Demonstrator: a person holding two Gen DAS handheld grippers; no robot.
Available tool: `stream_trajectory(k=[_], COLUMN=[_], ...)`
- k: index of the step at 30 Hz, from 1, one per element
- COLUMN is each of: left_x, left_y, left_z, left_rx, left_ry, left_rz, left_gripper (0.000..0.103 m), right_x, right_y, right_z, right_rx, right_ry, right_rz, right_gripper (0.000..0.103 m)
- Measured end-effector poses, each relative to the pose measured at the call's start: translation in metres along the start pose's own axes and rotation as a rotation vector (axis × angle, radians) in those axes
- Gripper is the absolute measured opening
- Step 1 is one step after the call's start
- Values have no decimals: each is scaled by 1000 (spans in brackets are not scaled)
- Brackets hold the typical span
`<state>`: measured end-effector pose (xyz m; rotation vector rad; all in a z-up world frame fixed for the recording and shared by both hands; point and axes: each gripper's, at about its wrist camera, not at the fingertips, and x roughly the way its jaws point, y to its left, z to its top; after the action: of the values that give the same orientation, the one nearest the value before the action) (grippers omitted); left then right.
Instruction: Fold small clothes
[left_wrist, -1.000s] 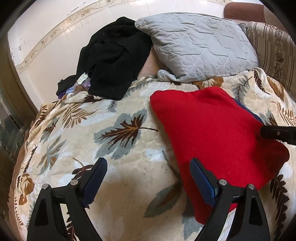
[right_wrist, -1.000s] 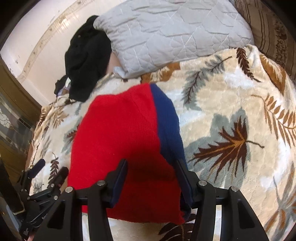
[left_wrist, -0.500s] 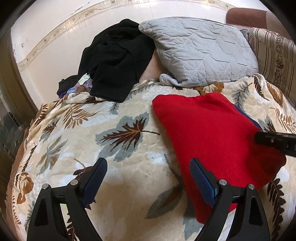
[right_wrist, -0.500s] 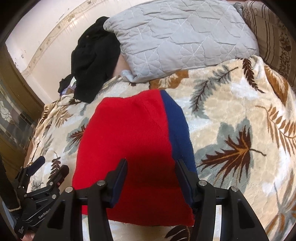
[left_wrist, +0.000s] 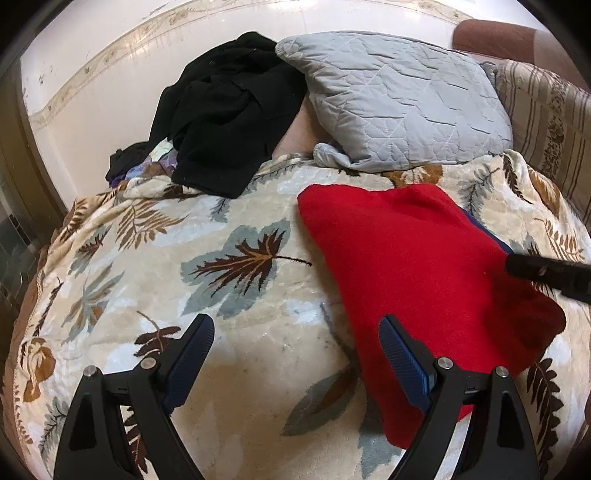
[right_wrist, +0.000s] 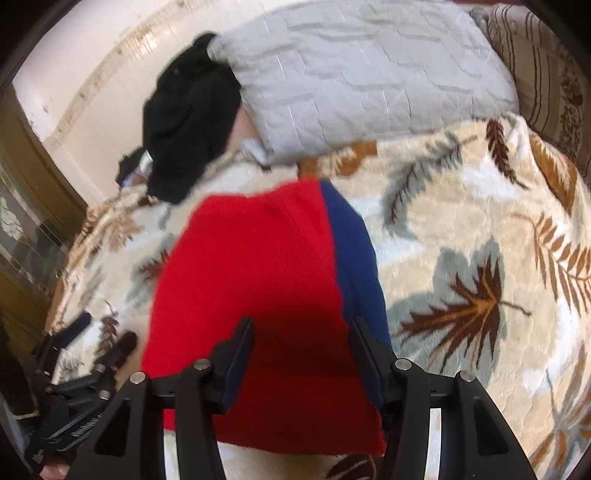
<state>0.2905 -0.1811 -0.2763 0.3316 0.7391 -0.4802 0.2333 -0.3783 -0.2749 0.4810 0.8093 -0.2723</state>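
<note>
**Red garment flat on the leaf-print blanket, both grippers over it**

A leaf-print blanket (left_wrist: 229, 258) covers the bed, with a grey quilted pillow (left_wrist: 399, 99) and a heap of black clothes (left_wrist: 225, 125) at its far end. The red garment (left_wrist: 417, 266), blue-edged on one side, lies flat in the middle. The left gripper (left_wrist: 295, 343) stands spread wide beside its edge, holding nothing. The right gripper (right_wrist: 301, 347) hovers half-spread over the cloth; the blurred view suggests no pinch.
</note>
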Motion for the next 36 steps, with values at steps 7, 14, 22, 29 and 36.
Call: stream_trajectory(k=[7,14,22,29,36], left_x=[24,15,-13,-1,20], left_y=[-3,5,12,19,25], left_z=[-8,-4,2,4,3], left_rx=[40,2,-38,-66,-131], left_ry=[77,56,-56,9,126], left_rz=[25,-3,-42,-120,-292], left_gripper=[91,91,91,91,91], right_x=[34,30,-7,-8,13], right_y=[-6,2,35,-3,-65], right_z=[6,5,5,7,5], right_rx=[52,5,-189,-87,179], right_ry=[91,67,-94,-6,123], right_rz=[-2,-81,-271,-114,154], right_gripper=[56,56,57,57,70])
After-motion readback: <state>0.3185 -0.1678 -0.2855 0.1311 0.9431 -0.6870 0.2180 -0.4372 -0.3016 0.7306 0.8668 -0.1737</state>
